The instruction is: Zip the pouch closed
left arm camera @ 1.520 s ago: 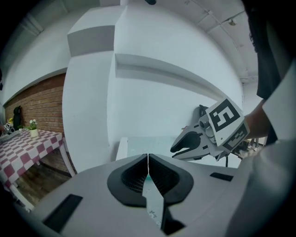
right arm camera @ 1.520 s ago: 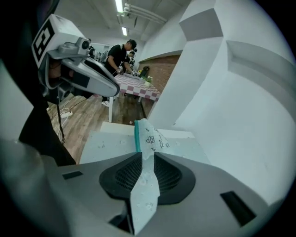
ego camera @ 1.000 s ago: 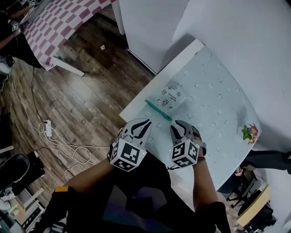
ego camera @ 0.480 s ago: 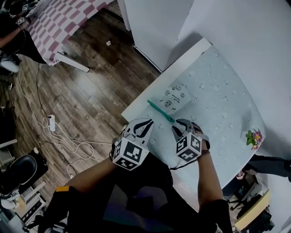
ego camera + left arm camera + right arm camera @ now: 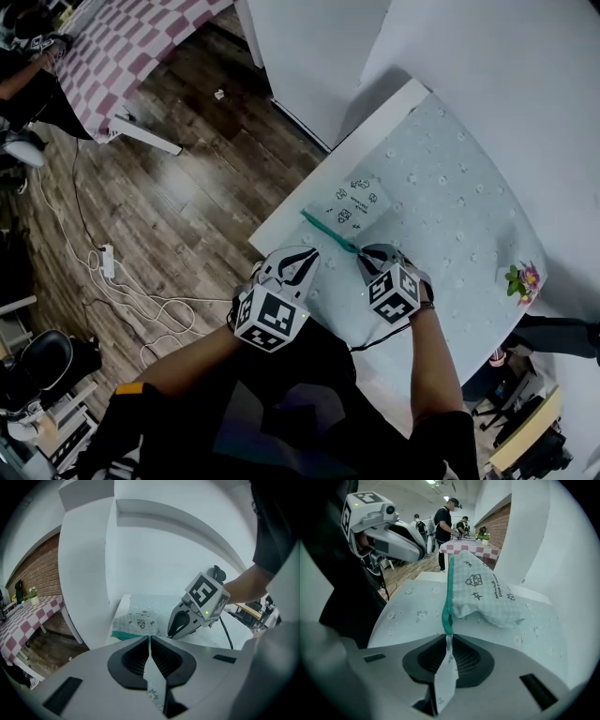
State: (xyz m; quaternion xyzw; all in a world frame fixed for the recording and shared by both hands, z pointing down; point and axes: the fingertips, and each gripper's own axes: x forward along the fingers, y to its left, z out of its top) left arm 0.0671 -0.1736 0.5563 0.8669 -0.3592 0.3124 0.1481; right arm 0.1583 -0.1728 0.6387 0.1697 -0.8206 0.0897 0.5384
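Roughly in the middle of the head view, a pale checked fabric pouch (image 5: 354,200) with small printed drawings lies on the table (image 5: 450,216), which is covered with a light blue flowered cloth. The pouch sits near the table's left edge, and no view shows anything of its inside. A teal zipper (image 5: 326,231) runs along the pouch's lower-left side. In the right gripper view it rises as a green band (image 5: 449,592) from the bottom centre, up the left side of the puffed pouch (image 5: 487,597). The right hand-held gripper (image 5: 364,253) has its jaws drawn together, with the tips (image 5: 449,635) right against the near end of the zipper; whether they pinch it cannot be told. The left hand-held gripper (image 5: 306,255) is at the lower left of the pouch and apart from it, just beside the right one. Its jaws are pressed together with only a thin slit between them (image 5: 149,637), and it holds nothing. In the left gripper view the right hand-held gripper (image 5: 169,632) stands at centre right, with the pouch (image 5: 136,619) to its left. A small pot of pink flowers (image 5: 518,278) stands at the table's lower-right edge, well apart from the pouch. A pink-and-white checked table (image 5: 112,47) fills the upper left. A white power strip (image 5: 106,262) with loose cables lies on the dark wooden floor (image 5: 206,178) at the left. People (image 5: 444,520) stand by the checked table in the far background of the right gripper view.
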